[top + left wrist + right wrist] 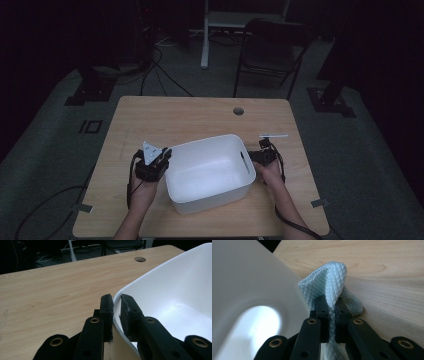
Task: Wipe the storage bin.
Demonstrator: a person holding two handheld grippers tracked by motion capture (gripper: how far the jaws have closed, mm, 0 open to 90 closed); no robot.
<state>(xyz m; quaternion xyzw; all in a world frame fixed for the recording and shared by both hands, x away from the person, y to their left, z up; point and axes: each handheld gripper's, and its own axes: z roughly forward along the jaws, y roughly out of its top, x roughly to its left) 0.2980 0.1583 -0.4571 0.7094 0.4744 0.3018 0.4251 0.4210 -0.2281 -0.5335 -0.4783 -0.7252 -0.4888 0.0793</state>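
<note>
A white plastic tub [207, 141] stands on the wooden table [190, 115], a little toward the person. At its left rim my left gripper [162, 159] is shut on the tub; in the left gripper view the thin white rim [115, 315] runs between the two pads of my left gripper [116, 298]. At the tub's right side is my right gripper [260, 152]. In the right gripper view my right gripper [331, 301] is shut on a pale blue quilted cloth [329, 277], whose fold stands up above the jaws, beside the tub's outer wall [244, 277].
A short white strip [273, 135] lies on the table beyond the right gripper. A round cable hole [238, 111] sits near the table's far edge. A dark chair [270, 50] and a desk leg [204, 35] stand on the floor behind.
</note>
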